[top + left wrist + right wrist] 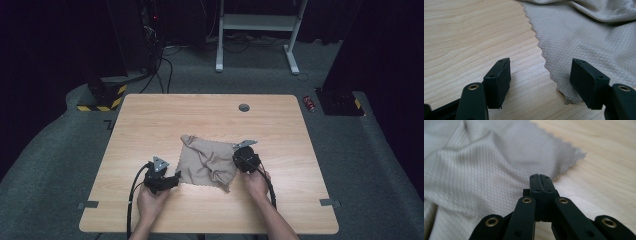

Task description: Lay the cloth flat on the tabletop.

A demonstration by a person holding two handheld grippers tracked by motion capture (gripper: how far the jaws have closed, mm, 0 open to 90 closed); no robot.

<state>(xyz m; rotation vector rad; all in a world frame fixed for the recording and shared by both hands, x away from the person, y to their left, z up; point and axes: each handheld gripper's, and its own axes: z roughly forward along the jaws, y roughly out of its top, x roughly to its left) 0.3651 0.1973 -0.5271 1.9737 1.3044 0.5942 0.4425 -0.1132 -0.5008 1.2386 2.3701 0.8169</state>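
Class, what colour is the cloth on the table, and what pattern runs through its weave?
The cloth is beige with a fine diamond grid, clearest in the left gripper view.

We see a beige cloth of matt woven fabric — a fine diamond weave, its edge cut in small scallops. The desk is pale wood-grain laminate, smooth with a faint sheen. The left gripper and right gripper are matt black plastic — small brass-coloured rivets at their joints.
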